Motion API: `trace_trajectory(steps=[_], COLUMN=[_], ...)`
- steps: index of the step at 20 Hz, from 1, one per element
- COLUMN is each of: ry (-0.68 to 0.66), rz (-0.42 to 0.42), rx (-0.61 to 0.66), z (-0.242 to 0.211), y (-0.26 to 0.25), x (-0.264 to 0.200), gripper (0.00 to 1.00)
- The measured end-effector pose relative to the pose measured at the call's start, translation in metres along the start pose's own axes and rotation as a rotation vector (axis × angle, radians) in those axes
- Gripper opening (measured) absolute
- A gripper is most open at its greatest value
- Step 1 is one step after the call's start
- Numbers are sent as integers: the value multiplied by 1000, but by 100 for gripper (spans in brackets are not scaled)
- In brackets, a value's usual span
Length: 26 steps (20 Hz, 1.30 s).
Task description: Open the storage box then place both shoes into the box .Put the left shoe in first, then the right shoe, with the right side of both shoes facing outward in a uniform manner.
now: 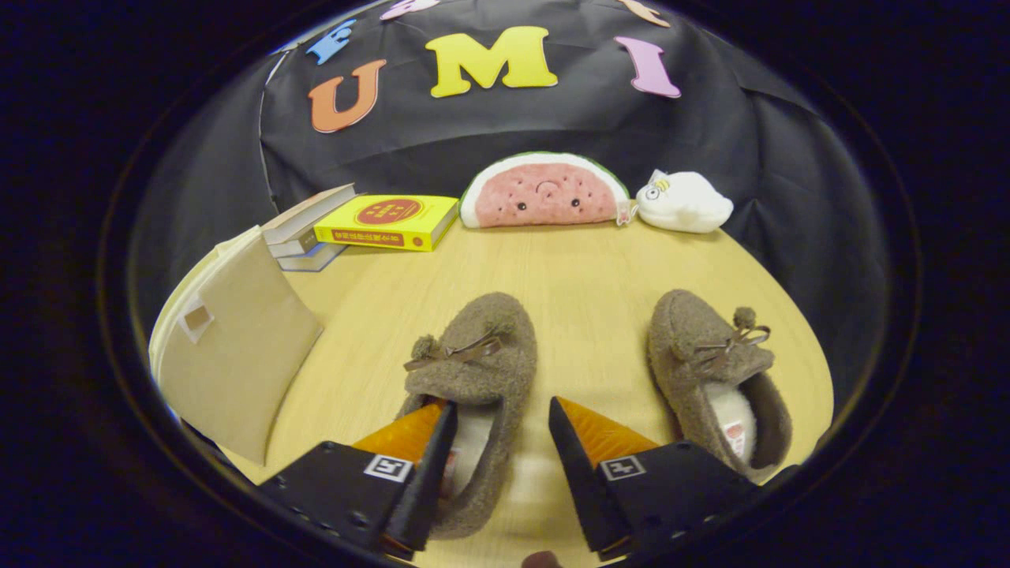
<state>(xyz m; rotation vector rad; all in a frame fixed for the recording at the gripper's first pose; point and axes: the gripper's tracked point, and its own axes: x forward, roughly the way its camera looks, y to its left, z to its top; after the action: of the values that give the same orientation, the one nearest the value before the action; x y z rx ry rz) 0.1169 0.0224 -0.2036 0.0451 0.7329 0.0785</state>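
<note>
Brown fuzzy fabric covers both shoes, which are laid on the wooden table (584, 276) with their toes pointed away from the gripper (499, 442). The left shoe (473, 386) is taken here as the landmark. The right shoe (714, 371) is set well apart from it, on the other side of the gripper. The storage box (233, 347), a beige thing with its lid seemingly raised, is seen beside the left shoe on its far side from the right shoe. Beyond the left shoe, near the cloth wall, some books (355, 225), a watermelon cushion (544, 193) and a white plush toy (682, 203) are placed.

The jaws are held wide open and nothing is gripped. One finger appears to be lowered into the opening of the left shoe, or just over it, and the other finger is kept outside its side wall, so this wall is found between them.

The step in hand is judged to be the grasp of the left shoe. For a good grasp, the side wall should be pinched deep enough, near the middle of the shoe, so that the soft fabric is not slipped out. The shoe should then be lifted level and turned so that its right side is faced outward from the box.
</note>
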Motion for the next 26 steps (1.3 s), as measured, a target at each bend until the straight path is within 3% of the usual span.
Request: trace_trajectory(steps=[4, 6, 7, 16, 20, 26], ry=[12, -7, 11, -10, -39, -111], rz=[-3, -23, 1, 106, 166, 275], rx=[43, 55, 79, 247, 295, 333], z=[-1, 3, 1, 12, 45, 119], y=[-1, -8, -3, 21, 53, 141], x=[5, 4, 5, -24, -59, -136], gripper=[33, 30, 1, 1, 1, 1])
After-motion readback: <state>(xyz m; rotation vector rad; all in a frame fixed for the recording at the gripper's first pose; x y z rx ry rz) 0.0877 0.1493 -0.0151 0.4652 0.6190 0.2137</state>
